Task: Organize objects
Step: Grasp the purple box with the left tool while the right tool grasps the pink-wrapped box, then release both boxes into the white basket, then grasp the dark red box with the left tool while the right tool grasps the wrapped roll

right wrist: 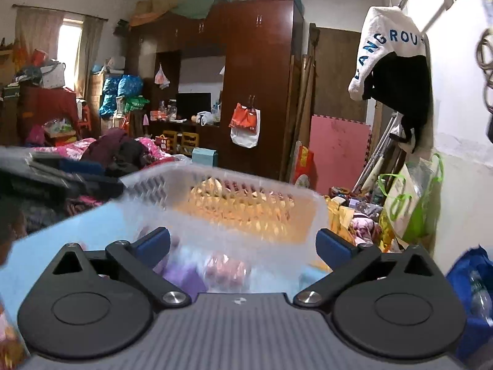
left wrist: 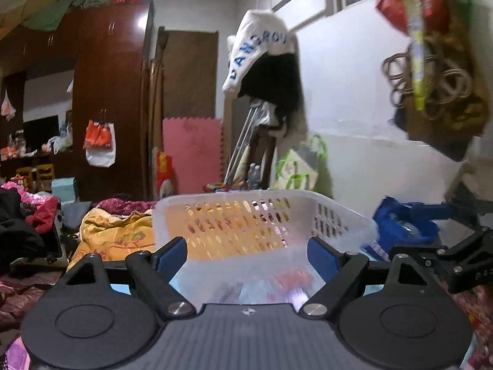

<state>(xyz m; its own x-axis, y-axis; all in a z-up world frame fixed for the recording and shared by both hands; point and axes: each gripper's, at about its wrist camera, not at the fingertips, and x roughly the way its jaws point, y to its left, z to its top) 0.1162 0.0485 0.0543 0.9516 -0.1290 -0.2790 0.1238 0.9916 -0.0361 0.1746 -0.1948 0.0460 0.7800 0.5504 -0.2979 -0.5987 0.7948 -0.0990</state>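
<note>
The white slotted basket (left wrist: pixel 262 215) sits on the light blue surface (right wrist: pixel 77 231) straight ahead of both your grippers, small blurred items inside it. Your left gripper (left wrist: pixel 248 254) is spread wide, nothing pinched, near rim between the blue pads (left wrist: pixel 172 256). Your right gripper (right wrist: pixel 243 245) gapes too, empty. Yellow bedding (left wrist: pixel 117 231) behind, brown wardrobe (right wrist: pixel 258 77) beyond.

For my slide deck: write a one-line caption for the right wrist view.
Right gripper, jaws open, facing a translucent plastic basket on a light-blue surface in a cluttered bedroom.
</note>
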